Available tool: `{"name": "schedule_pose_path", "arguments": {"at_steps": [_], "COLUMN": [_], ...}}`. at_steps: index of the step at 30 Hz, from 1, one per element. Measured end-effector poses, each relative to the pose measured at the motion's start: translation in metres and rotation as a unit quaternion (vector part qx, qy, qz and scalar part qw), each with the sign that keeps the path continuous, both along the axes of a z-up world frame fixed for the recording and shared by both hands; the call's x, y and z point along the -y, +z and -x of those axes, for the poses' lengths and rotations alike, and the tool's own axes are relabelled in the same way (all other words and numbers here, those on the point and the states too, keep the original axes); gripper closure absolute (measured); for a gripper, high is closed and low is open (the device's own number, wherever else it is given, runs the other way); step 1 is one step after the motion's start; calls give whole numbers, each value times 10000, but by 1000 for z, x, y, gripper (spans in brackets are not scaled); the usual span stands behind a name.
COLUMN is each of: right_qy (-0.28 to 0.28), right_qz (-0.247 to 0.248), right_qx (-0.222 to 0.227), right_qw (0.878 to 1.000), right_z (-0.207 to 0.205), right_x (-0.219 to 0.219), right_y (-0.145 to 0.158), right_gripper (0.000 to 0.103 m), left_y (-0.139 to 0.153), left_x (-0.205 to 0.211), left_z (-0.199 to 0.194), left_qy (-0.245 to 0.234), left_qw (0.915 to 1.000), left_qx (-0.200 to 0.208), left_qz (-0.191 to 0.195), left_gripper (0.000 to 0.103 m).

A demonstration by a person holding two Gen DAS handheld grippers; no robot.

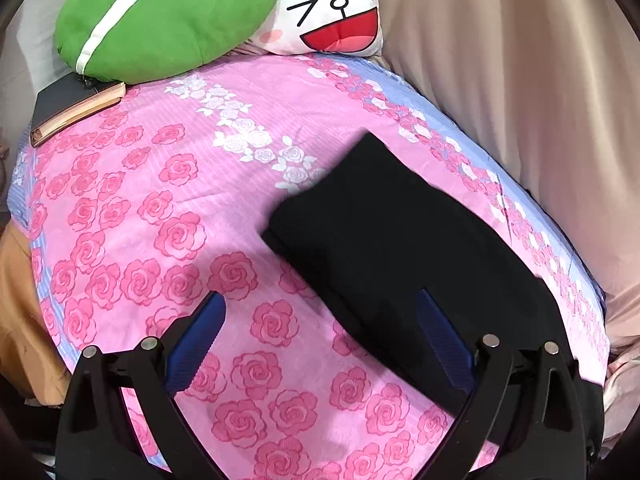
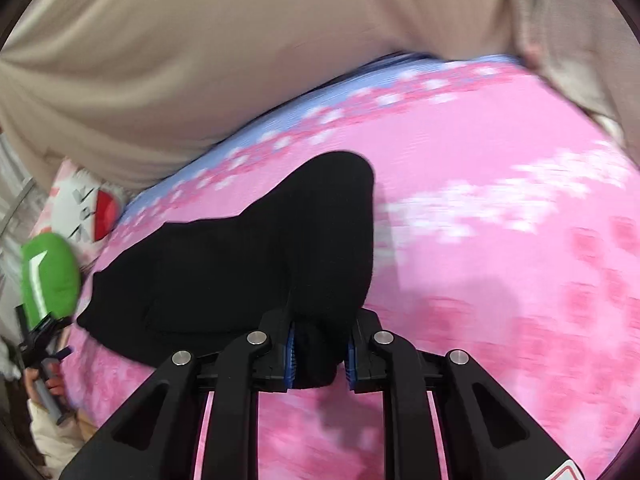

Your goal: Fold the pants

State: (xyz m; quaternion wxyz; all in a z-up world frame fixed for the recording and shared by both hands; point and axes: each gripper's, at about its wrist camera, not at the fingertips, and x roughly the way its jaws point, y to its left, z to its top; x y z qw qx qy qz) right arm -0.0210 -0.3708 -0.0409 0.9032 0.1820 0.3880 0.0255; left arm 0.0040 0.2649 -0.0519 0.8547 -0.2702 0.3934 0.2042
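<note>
Black pants (image 1: 384,240) lie folded in a thick rectangle on the pink rose-print bedsheet (image 1: 160,208). My left gripper (image 1: 320,332) is open and empty, its right finger over the near end of the pants, its left finger over bare sheet. In the right wrist view the pants (image 2: 240,256) stretch left across the sheet, and one end rises in a fold. My right gripper (image 2: 320,356) is shut on that raised end and holds it above the bed. The right view is blurred by motion.
A green cushion (image 1: 168,20) and a white cartoon-face pillow (image 1: 336,8) sit at the head of the bed. A dark notebook (image 1: 76,108) lies under the cushion. A beige curtain (image 1: 520,80) hangs along the far side of the bed.
</note>
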Motion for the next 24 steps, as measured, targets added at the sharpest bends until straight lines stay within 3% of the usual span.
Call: {"name": "schedule_pose_path", "arguments": {"at_steps": [3, 6, 8, 10, 11, 12, 15, 16, 19, 21, 24], "right_qy": [-422, -453, -578, -752, -812, -818, -388, -47, 696, 1190, 1670], "right_qz": [282, 433, 1105, 1883, 2311, 2440, 2352, 2103, 1459, 1299, 1781], "right_qx": [-29, -394, -485, -217, -6, 114, 422, 460, 467, 395, 277], "right_qw": [9987, 9973, 9910, 9790, 9695, 9663, 9702, 9765, 9857, 9836, 9693], "right_z": [17, 20, 22, 30, 35, 38, 41, 38, 28, 16, -2], "right_x": [33, 47, 30, 12, -1, -7, -31, -44, -78, -109, -153], "right_y": [3, -14, -15, -3, 8, 14, 32, 33, 28, 16, -3], "right_gripper": [85, 76, 65, 57, 52, 51, 45, 41, 41, 41, 36], "left_y": [-3, -14, -24, -34, -34, -34, -35, -34, -33, -31, -31], "left_x": [7, 19, 28, 36, 39, 40, 40, 39, 37, 35, 30], "left_z": [-1, -7, -14, -19, -19, -20, -25, -27, -31, -31, -29], "left_qy": [-155, -368, -519, -603, -550, -505, -347, -282, -101, -161, -253], "left_qw": [9999, 9991, 9973, 9945, 9956, 9965, 9979, 9984, 9992, 9992, 9987], "left_qx": [-32, -73, -158, -195, -167, -162, -134, -106, -101, -55, -52], "left_qz": [39, 179, 497, 833, 740, 651, 533, 487, 369, 368, 443], "left_gripper": [9, 9, 9, 9, 8, 8, 13, 27, 48, 53, 54]}}
